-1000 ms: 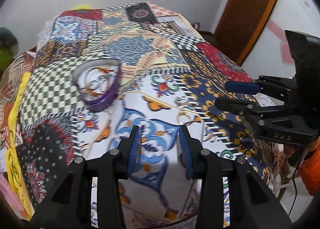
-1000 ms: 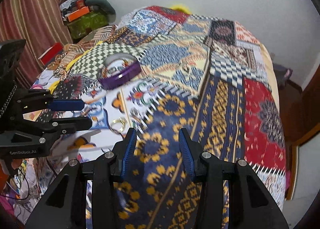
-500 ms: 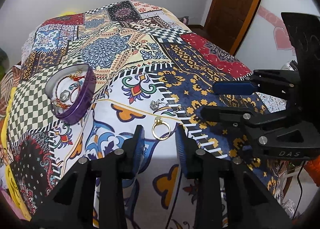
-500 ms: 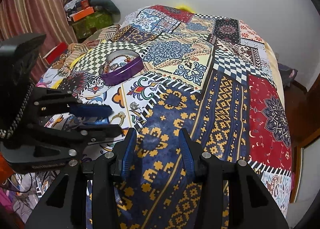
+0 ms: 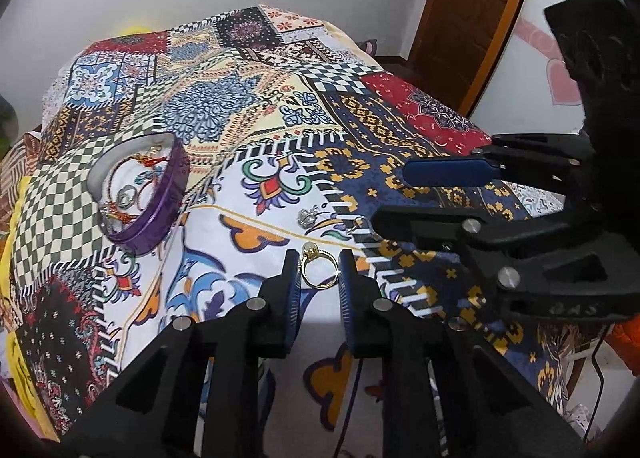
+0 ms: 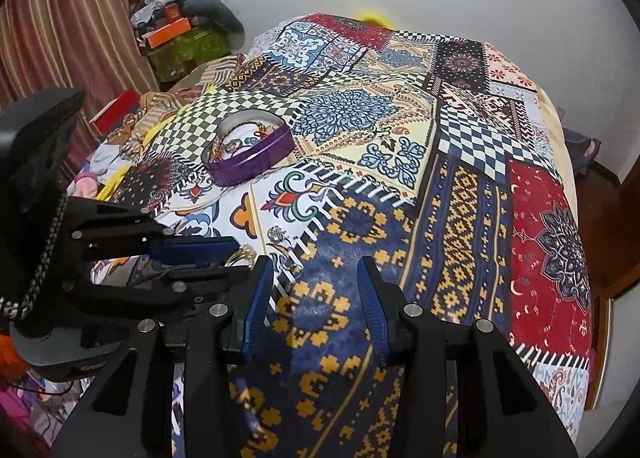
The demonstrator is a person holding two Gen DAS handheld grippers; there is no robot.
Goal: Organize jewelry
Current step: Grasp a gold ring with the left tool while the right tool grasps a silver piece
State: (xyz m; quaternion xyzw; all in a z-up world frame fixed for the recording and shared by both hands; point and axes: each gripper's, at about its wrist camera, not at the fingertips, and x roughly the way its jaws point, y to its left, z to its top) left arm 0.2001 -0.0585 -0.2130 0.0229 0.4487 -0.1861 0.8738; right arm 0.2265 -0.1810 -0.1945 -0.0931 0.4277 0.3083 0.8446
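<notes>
L gripper [image 5: 319, 272] sitting w/ fingers apart around gold ring [image 5: 319, 267] lying on patterned bedspread [image 5: 248, 130], not clamping it, R gripper [image 6: 316, 290] hovering wide apart nearby, purple tin [image 5: 154, 202] holding other jewelry.

On the patchwork-print bedspread [image 5: 224, 106], the gold ring [image 5: 319, 265] lies between the left gripper's [image 5: 319, 278] fingertips. Just beyond it sits a small silver ring [image 5: 307, 215]; farther left, the round purple tin [image 5: 141, 188] holds bangles. The right gripper [image 5: 404, 194] hovers to the right
</notes>
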